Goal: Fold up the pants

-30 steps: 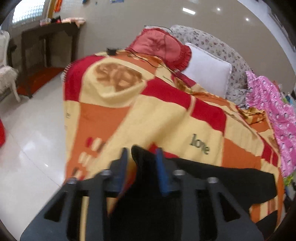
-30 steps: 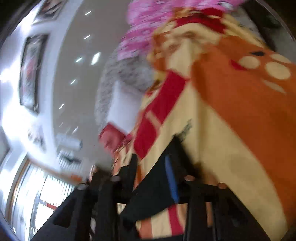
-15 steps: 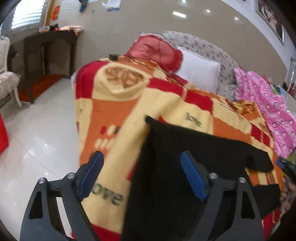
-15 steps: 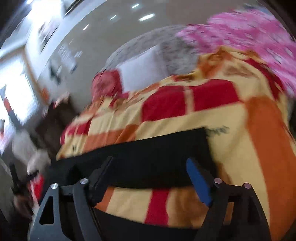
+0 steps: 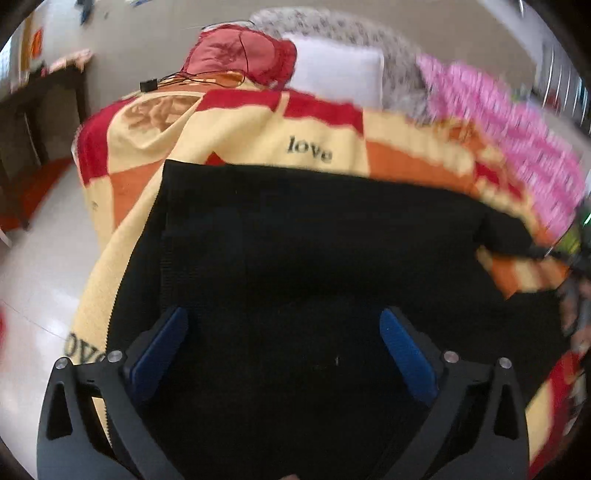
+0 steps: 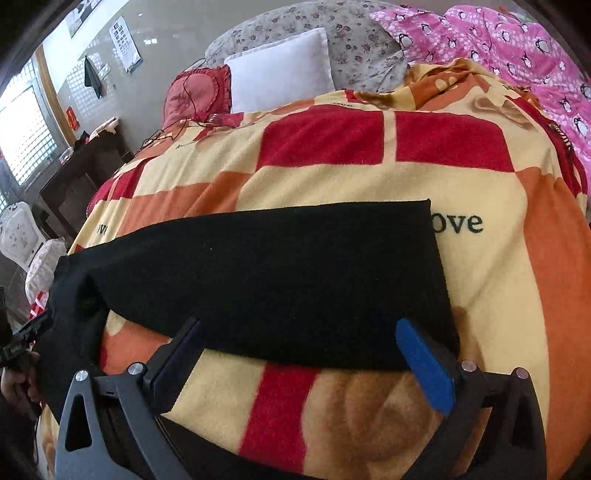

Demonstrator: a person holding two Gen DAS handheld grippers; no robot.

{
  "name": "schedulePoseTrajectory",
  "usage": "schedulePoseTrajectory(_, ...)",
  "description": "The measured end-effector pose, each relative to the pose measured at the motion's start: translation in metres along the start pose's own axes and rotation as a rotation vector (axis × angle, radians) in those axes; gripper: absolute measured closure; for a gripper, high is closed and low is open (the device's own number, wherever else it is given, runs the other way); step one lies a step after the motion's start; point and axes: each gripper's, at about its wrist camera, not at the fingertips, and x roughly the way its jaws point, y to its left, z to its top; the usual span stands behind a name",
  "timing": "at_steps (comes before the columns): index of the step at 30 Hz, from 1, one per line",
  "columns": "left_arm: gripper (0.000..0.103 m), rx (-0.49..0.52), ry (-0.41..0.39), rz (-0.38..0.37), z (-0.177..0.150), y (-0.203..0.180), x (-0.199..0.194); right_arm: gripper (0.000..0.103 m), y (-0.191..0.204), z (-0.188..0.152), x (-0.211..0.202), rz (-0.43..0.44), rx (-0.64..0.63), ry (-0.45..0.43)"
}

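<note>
both grippers have let go: the left gripper (image 5: 284,343) and right gripper (image 6: 303,350), pinched on the black pants (image 6: 266,273) a second ago, now gape wide. the pants have dropped flat onto the blanket (image 6: 480,280), hem toward two o'clock.

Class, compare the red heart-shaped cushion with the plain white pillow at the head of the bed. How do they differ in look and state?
The red heart-shaped cushion is frilled at its edge; the plain white pillow is rectangular and smooth-edged. A thin dark cable trails across the cushion; none shows on the pillow. The cushion sits at the left end; the pillow stands to its right. Both lean upright against the grey floral headboard.
</note>
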Motion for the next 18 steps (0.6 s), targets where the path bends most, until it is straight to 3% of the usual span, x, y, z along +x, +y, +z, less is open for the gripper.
schedulePoseTrajectory(2, 0.000, 0.038, 0.010, 0.049, -0.001, -0.009, 0.003, 0.000, -0.001, -0.001, 0.002, -0.008, -0.008, -0.001)
schedulePoseTrajectory(5, 0.000, 0.001, 0.007, 0.045, -0.003, -0.003, 0.004, 0.000, -0.008, -0.002, 0.011, -0.001, -0.002, -0.005)
schedulePoseTrajectory(18, 0.000, 0.003, 0.012, 0.067, 0.002, 0.001, 0.010, 0.000, 0.001, -0.002, 0.017, -0.062, -0.045, 0.015)
